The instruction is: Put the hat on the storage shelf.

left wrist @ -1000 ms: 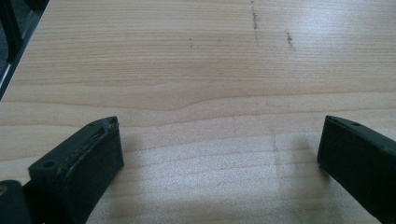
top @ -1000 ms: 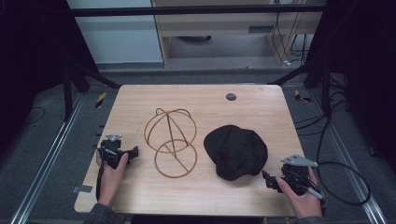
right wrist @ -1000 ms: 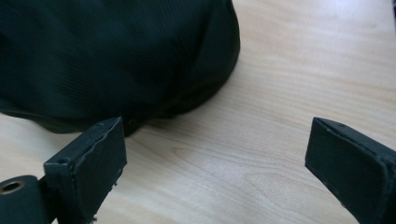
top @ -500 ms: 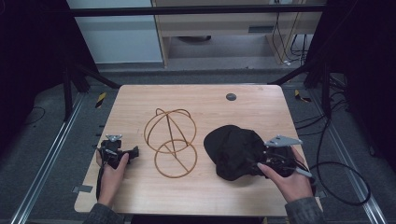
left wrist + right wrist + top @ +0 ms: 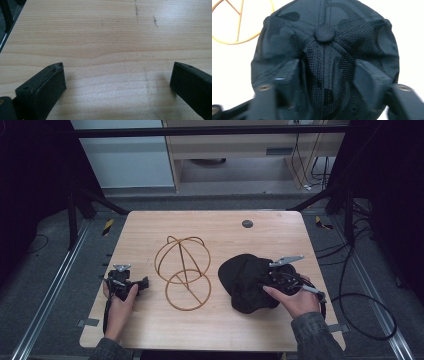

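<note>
Right tongs (image 5: 266,281) spread around cap (image 5: 245,281) crown (not clamped); left tongs (image 5: 142,284) wide open over bare surface (image 5: 220,232).

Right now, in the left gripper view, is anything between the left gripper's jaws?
No. The left gripper stands with its jaws wide apart over bare wooden table, nothing between them.
</note>
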`<state>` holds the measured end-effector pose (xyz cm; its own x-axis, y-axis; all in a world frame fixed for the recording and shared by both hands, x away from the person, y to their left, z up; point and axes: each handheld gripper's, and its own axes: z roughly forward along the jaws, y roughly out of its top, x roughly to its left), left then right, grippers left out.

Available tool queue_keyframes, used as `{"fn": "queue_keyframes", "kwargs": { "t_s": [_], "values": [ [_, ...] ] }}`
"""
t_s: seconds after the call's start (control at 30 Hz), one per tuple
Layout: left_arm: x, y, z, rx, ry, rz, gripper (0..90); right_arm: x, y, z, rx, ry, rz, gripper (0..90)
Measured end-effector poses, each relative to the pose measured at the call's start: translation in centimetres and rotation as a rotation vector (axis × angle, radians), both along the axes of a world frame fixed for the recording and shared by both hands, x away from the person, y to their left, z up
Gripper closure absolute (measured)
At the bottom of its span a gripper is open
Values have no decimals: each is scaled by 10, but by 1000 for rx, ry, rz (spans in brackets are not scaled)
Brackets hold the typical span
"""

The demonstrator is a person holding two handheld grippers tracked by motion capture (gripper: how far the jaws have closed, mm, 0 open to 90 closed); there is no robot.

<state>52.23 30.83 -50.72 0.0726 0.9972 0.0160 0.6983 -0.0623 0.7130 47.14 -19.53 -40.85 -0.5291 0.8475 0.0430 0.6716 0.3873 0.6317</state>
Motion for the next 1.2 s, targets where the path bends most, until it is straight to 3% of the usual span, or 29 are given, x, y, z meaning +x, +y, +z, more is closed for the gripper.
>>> {"fn": "queue_keyframes", "kwargs": {
  "t_s": [0.03, 0.07, 0.1, 0.13, 0.17, 0.2, 0.33, 0.47, 0.73, 1.0, 1.2],
  "values": [
    [0, 0, 0, 0, 0, 0, 0, 0, 0, 0, 0, 0, 0, 429],
    [0, 0, 0, 0, 0, 0, 0, 2, -2, -2, 12, 7, 9, 526],
    [0, 0, 0, 0, 0, 0, 0, 2, -2, -2, 12, 7, 9, 526],
    [0, 0, 0, 0, 0, 0, 0, 3, -4, -3, 30, 12, 13, 629],
    [0, 0, 0, 0, 0, 0, 0, 3, -4, -3, 30, 12, 13, 629],
    [0, 0, 0, 0, 0, 0, 0, 5, -5, -3, 47, 11, 23, 747],
    [0, 0, 0, 0, 0, 0, 0, 10, -6, 3, 70, 6, 34, 829],
    [0, 0, 0, -1, 0, -1, 0, 20, -6, 19, 63, 27, 57, 855],
    [-1, 0, 0, -1, 0, -2, 0, 36, -10, 67, 43, 73, 71, 861],
    [-1, 0, 0, 0, 0, -5, 0, 41, -6, 103, 65, 45, 79, 860],
    [-1, 0, 0, -2, -1, -5, 0, 44, 1, 140, 106, -27, 70, 860]
  ]
}}
